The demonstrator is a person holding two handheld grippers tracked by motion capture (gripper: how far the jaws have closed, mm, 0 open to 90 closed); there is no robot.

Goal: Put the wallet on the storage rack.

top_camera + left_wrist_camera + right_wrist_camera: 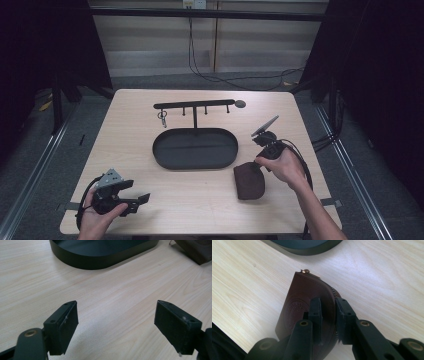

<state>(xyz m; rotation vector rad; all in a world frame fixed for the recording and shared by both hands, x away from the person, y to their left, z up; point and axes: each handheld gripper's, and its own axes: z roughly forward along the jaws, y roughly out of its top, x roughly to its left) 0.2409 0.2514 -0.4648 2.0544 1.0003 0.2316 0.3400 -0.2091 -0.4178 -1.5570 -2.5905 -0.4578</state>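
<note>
Right gripper (327, 315) clamped on a brown leather pouch (302, 307), fingers (315, 312) narrowed on either side of its zippered edge, one pad flat on the embossed face and the other on the far side of the zip. Pouch tilted up on edge in the right gripper view, small brass zip pull at its top corner, pale wood of the desk (247, 290) beneath. In the high view, same pouch (249, 181) at the front right of the desk (135, 150), just below the right end of the black oval tray (195, 148) but apart from it, with the right gripper (260, 165) coming onto its upper right corner from the hand (282, 167) beside it.

Left gripper (142, 199) held low over the front left corner of the desk, well apart from pouch and tray, pointing toward the right. Fingers (63, 327) spread wide in the left gripper view, bare wood between them, nothing held; tray wall (100, 261) ahead and a corner of the pouch (197, 251) at upper right.

Behind the tray, a black rack (194, 105) with short pegs on a thin post, a ring of keys (162, 118) hanging from the peg nearest its left end.
</note>
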